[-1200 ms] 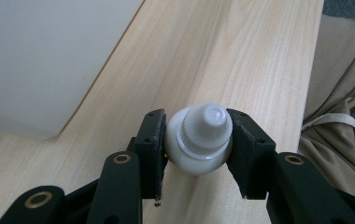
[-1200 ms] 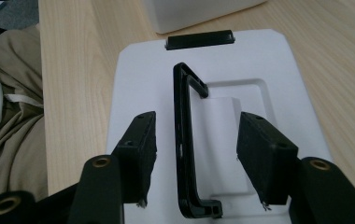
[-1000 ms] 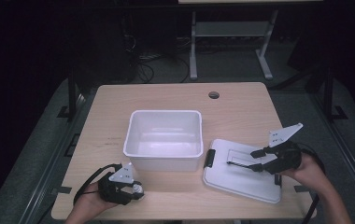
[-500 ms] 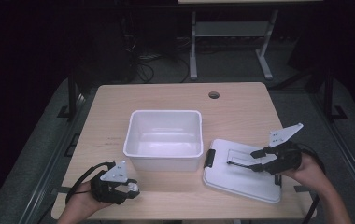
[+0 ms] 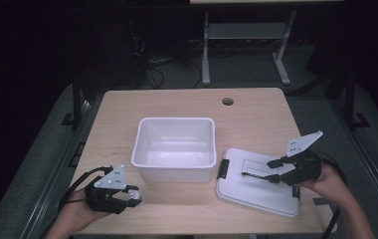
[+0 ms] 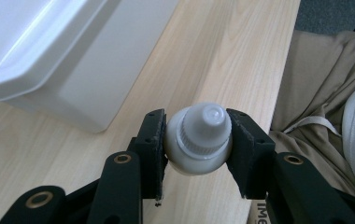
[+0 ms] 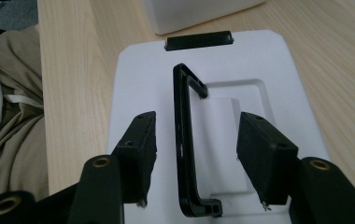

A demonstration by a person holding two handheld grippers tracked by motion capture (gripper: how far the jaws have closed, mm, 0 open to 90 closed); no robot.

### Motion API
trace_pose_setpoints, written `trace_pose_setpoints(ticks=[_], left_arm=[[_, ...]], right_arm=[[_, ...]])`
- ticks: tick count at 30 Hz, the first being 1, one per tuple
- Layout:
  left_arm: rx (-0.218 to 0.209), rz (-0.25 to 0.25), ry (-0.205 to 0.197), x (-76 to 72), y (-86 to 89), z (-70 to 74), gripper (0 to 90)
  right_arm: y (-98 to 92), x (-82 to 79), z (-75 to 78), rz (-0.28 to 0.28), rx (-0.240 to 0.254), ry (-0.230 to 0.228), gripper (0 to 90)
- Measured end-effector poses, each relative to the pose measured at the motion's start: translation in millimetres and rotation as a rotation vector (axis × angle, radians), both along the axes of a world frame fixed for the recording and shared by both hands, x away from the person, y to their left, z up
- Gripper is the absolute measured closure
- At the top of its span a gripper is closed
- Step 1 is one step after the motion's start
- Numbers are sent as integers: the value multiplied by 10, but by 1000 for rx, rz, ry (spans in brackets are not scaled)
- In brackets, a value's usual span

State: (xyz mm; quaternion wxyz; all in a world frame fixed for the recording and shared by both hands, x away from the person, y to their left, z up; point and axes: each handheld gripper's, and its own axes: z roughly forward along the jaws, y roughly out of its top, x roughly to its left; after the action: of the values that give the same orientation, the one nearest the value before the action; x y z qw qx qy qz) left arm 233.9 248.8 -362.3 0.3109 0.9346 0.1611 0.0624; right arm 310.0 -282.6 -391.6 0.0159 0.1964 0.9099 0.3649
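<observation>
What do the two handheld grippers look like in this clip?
Both the left gripper and right gripper have black bodies, two flat black jaws with brass-coloured pivot pins, a grey three-cornered plate dotted with white on top, and a trailing black cable.

1. Bin (image 5: 174,149) sits on the table (image 5: 127,107), about mid-table.
2. Lid (image 5: 256,191) lies flat on the table just right of the bin, nearer the front edge, slightly skewed.
3. Handle (image 7: 185,140) stands up from the lid's middle; latch (image 7: 199,40) at the lid end facing the bin.
4. Right gripper (image 5: 271,169) over the lid's right part, handle between its parted jaws, pads clear of it.
5. Left gripper (image 5: 133,195) at the front-left, before the bin's left corner, clamped on a bottle (image 6: 199,137).
6. Hole (image 5: 228,101) in the table behind the bin, to its right.
</observation>
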Motion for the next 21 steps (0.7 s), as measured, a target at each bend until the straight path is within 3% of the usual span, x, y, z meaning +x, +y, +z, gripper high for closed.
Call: trace_pose_setpoints(ticks=[10, 21], left_arm=[[15, 11, -11, 42, 10, 186, 596], [4, 5, -25, 113, -20, 356, 597]], right_arm=[[2, -3, 12, 1, 0, -1, 470], [2, -15, 26, -1, -11, 2, 470]])
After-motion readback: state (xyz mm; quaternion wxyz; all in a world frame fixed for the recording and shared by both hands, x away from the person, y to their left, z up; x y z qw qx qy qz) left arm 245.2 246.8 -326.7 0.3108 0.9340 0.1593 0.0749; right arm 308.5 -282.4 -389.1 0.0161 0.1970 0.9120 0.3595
